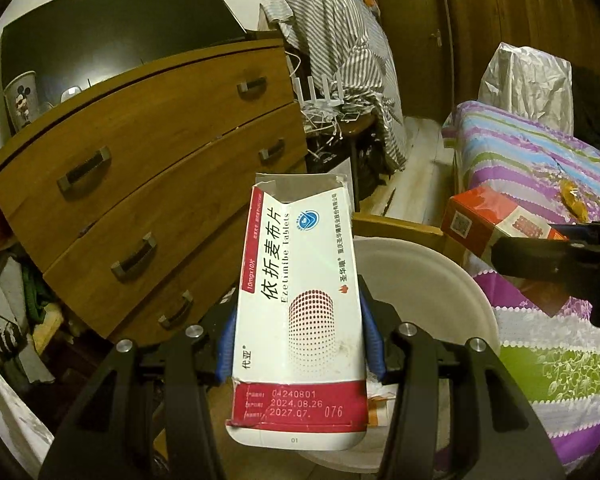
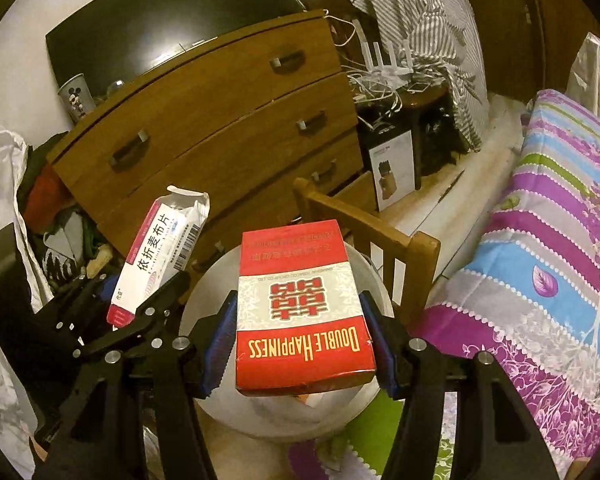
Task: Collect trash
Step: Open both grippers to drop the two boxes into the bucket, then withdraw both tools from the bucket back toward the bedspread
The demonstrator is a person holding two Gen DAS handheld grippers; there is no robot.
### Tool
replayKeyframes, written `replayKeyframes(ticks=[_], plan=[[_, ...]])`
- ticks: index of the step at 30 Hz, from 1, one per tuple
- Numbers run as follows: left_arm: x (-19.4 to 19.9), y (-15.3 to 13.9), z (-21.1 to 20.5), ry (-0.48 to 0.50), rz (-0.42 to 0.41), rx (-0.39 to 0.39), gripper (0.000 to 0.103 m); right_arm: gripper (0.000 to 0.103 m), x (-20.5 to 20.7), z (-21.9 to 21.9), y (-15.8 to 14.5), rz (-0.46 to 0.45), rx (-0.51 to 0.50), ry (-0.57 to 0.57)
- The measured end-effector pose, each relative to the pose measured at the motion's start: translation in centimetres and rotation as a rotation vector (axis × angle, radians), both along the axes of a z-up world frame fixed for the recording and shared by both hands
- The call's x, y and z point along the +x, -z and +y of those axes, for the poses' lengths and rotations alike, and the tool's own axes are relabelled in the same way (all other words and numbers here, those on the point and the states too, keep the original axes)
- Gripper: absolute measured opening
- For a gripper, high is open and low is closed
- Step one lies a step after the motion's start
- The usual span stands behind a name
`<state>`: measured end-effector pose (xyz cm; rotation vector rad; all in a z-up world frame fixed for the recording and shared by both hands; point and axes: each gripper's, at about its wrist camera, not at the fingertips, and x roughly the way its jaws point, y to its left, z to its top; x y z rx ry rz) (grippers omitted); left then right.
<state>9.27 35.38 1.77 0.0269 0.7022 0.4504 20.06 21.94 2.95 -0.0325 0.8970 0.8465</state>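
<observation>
My left gripper (image 1: 298, 332) is shut on a white and red medicine box (image 1: 300, 308) with a torn top, held above a round white bin (image 1: 452, 292). The box also shows in the right wrist view (image 2: 156, 256), with the left gripper (image 2: 140, 304) around it. My right gripper (image 2: 298, 340) is shut on a red Double Happiness cigarette box (image 2: 300, 304), held over the same white bin (image 2: 260, 412). In the left wrist view the red box (image 1: 488, 220) and the right gripper (image 1: 496, 248) are at the right.
A wooden chest of drawers (image 1: 140, 184) stands behind the bin. A bed with a striped floral cover (image 2: 540, 280) is on the right. A wooden chair back (image 2: 372, 232) stands beside the bin. Clothes and bags (image 2: 40, 220) lie piled at the left.
</observation>
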Motion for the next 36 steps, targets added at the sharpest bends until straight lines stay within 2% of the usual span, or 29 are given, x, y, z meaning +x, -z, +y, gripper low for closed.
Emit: replayKeyframes(ticks=[10,13,15,18,25,29,32,36], plan=[[0.8,0.9,0.4,0.017,0.028,-0.022,0.05,0.061,-0.1,0.6,0.3,0.017,0.014,-0.035],[1.4,1.6,1.4,0.021,0.044,-0.089,0.053,0.067,0.3,0.7,0.8,0.035,0.008,-0.036],[1.7,2.1,2.4,0.028,0.055,-0.163,0.054,0.067,0.6,0.3,1.1,0.041,0.015,-0.022],[1.7,2.7,3.2,0.026,0.059,-0.22,0.055,0.067,0.9,-0.1,1.4,0.055,0.023,-0.017],[1.7,3.3,2.6,0.024,0.067,-0.205,0.055,0.067,0.9,-0.7,2.0,0.057,0.028,-0.007],[1.4,3.2,2.0,0.023,0.06,-0.183,0.055,0.067,0.2,-1.4,2.1,0.023,0.016,0.013],[1.0,2.7,1.5,0.015,0.028,-0.167,0.065,0.067,-0.2,-2.6,2.2,0.003,0.029,0.045],[0.8,2.1,-0.1,0.025,0.007,-0.127,0.067,0.067,-0.6,-4.4,2.0,-0.043,0.038,0.093]])
